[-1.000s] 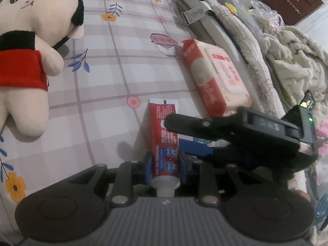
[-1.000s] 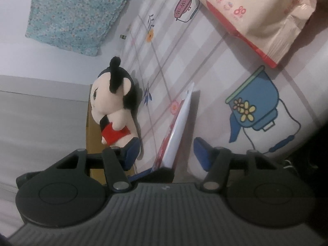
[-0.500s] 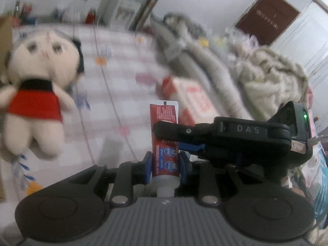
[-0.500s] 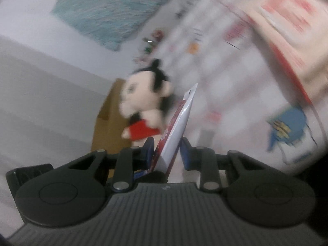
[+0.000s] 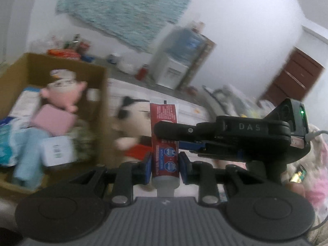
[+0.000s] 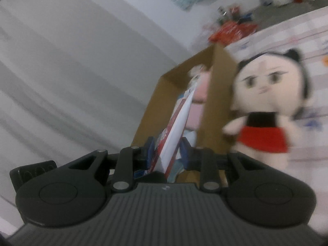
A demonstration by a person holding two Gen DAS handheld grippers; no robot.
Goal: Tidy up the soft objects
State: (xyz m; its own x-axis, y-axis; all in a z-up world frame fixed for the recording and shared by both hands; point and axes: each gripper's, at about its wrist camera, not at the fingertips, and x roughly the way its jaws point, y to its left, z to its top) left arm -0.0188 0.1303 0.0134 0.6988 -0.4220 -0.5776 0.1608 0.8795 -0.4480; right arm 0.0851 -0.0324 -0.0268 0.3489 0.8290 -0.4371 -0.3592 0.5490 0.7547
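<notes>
Between the blue fingers (image 5: 148, 167) of the left gripper (image 5: 165, 167) a red toothpaste tube (image 5: 164, 131) stands upright, its white cap end down by the camera and its crimped end up; the pads press its lower body on both sides, so the fingers are closed on it. Across the tube's middle lies the black body of the right gripper (image 5: 225, 135), which hides a band of the tube's print and reaches it from the right side of the left wrist view. From the right wrist view the same tube (image 6: 176, 129) appears edge-on, a thin red and white blade between the right gripper's (image 6: 167, 152) blue fingers (image 6: 149, 151); those are drawn in against its flat sides, gripping it too.

Both views are smeared by motion blur, so little print can be read. Behind the tube sits a plush doll (image 6: 266, 110) with black hair and a red skirt, resting on a checked bed cover (image 6: 287, 34); in the left wrist view the tube and the right gripper cover most of it, leaving one side of its head, an arm and a scrap of red. Left of the doll stands an open cardboard box (image 5: 98, 86). Inside lie a second doll in pink (image 5: 61, 104), a white packet (image 5: 57, 151) and pale blue soft things, their outlines too blurred to name. At the lower right edge of the left wrist view a fingertip of the person shows, mostly cut off.
</notes>
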